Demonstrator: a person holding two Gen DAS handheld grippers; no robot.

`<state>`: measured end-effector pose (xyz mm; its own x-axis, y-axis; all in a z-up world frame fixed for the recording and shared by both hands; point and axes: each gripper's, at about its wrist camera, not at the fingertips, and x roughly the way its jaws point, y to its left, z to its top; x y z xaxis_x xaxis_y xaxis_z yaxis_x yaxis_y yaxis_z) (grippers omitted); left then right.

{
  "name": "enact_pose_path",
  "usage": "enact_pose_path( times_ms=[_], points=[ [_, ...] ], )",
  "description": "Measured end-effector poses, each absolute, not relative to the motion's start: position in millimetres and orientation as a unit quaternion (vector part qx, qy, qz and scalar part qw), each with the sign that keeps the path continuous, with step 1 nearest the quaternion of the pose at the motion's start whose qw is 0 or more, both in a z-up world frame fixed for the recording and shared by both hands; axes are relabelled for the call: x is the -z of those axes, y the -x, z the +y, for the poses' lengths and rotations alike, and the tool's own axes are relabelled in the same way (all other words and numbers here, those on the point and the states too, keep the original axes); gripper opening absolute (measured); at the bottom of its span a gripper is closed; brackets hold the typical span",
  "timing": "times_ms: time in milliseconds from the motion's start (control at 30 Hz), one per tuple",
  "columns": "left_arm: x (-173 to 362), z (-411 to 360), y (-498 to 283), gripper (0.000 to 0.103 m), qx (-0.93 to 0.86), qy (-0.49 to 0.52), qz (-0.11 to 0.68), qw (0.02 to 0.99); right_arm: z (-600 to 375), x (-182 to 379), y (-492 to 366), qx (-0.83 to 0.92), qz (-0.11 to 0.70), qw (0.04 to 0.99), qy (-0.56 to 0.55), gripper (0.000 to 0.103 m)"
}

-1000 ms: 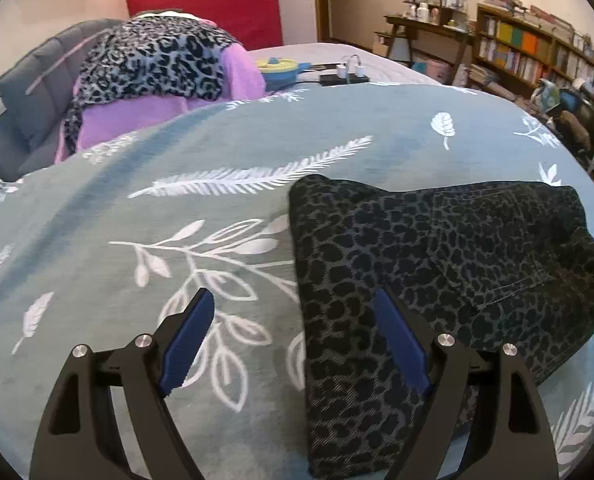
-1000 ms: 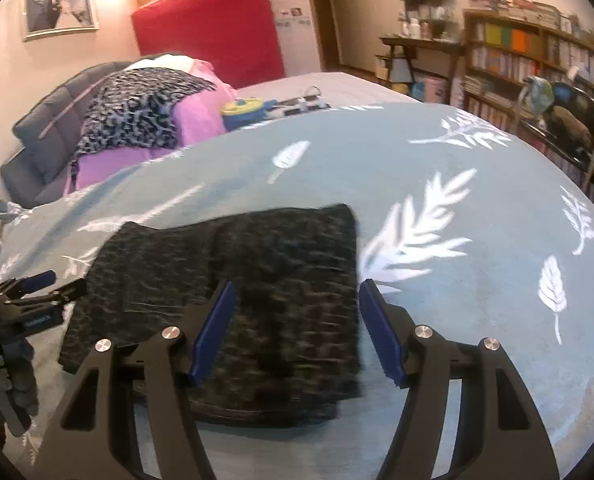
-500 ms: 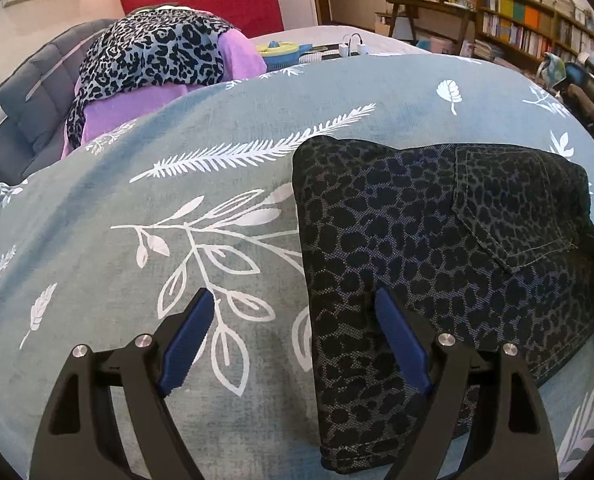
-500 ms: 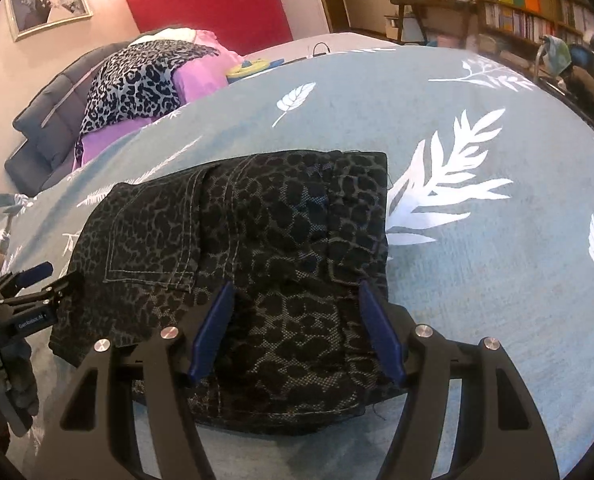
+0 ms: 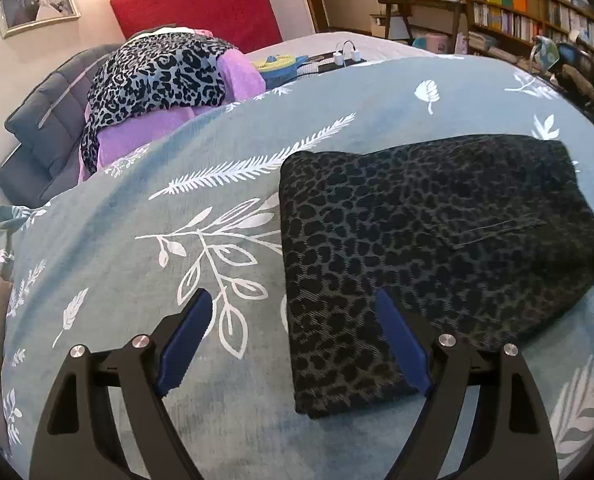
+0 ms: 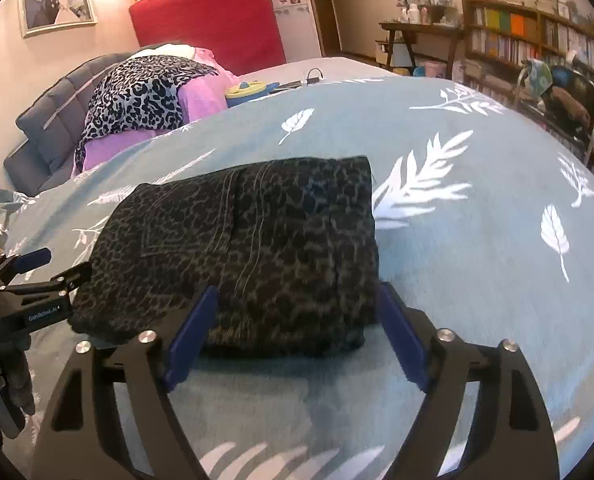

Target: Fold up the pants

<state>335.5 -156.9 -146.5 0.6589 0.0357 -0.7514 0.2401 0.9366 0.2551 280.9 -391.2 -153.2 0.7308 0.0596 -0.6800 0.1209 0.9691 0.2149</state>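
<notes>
**Leopard pants sitting folded on the bed, both claws spread wide**

So the pants (image 5: 429, 240) are lying as a chunky folded rectangle on the teal leaf-print bedspread (image 5: 137, 280). The left claw (image 5: 293, 340) is wide open with nothing in it. Its right-hand blue pad (image 5: 401, 344) sits over the near corner of the pants, though I can't tell if it's actually touching the fabric, and its left-hand pad is out over bare bedspread. Most of the pants stretch ahead and off to the right of that claw, with a back pocket seam showing on top.

From the right wrist view, the right claw (image 6: 293, 332) is also spread wide and empty. The pants (image 6: 257, 252) lie just ahead of it, their near edge sitting between the two blue fingers (image 6: 193, 332), roughly as wide as the gap. The left claw (image 6: 37, 276) shows at the far left of this view, right at the left edge of the pants.

Further out ahead of both claws, to the left, there's a pile with a leopard-print cloth (image 5: 157, 76) draped over something purple by the grey headboard (image 5: 49, 128), and a bookshelf (image 6: 537, 40) off to the right.
</notes>
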Motion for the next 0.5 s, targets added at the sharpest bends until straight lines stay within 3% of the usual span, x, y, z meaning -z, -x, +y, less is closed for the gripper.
enact_pose_path(
  times_ms=[433,467,500],
  points=[
    [115,-164,-299,0.083,0.085,-0.144,0.395,0.903,-387,162,-253,0.013,0.390,0.910,-0.144,0.090],
    [113,-164,-296,0.084,0.090,-0.142,0.395,0.903,-387,161,-252,0.013,0.388,0.910,-0.145,0.090],
    [110,-166,-292,0.091,0.096,-0.142,0.392,0.904,-387,160,-250,0.012,0.386,0.911,-0.146,0.090]
  ],
)
